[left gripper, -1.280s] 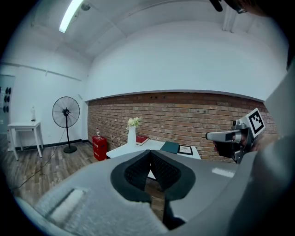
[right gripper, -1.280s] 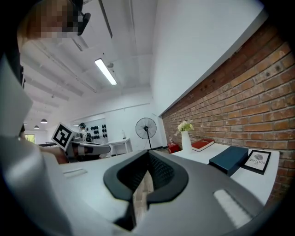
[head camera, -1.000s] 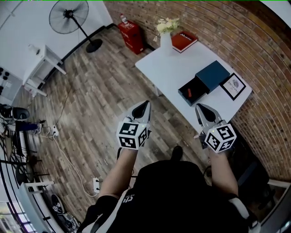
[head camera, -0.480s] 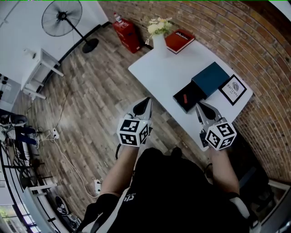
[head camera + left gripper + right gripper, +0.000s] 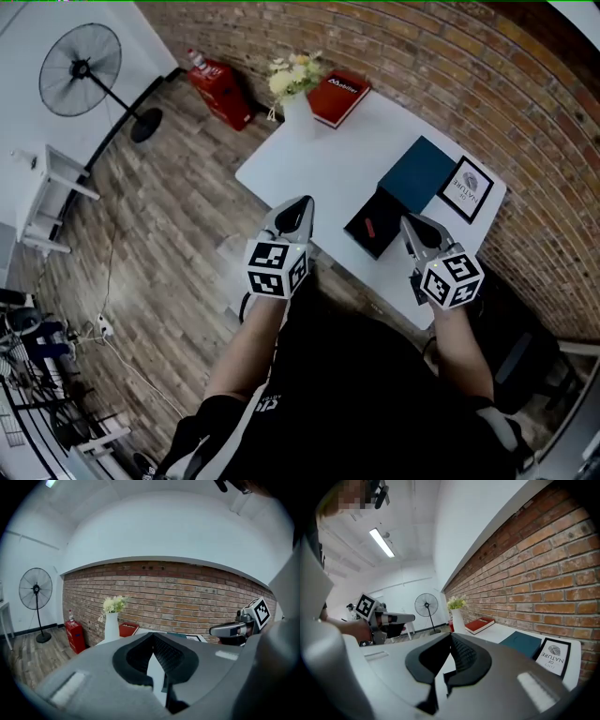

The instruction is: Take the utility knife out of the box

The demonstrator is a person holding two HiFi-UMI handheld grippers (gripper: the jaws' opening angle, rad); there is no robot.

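On the white table lies an open black box with the red utility knife in it. Its teal lid rests just behind, also seen in the right gripper view. My left gripper hovers shut and empty over the table's near edge, left of the box. The right gripper is shut and empty too, just right of the box. Each gripper view shows its own jaws closed, with box and knife hidden behind them.
A white vase with flowers and a red book stand at the table's far end, a framed card beside the lid. The brick wall runs behind. A fan and a red cabinet stand on the wood floor.
Both grippers have moved forward to the table. The box, once well ahead of the tips, now lies between them. Both stay shut.
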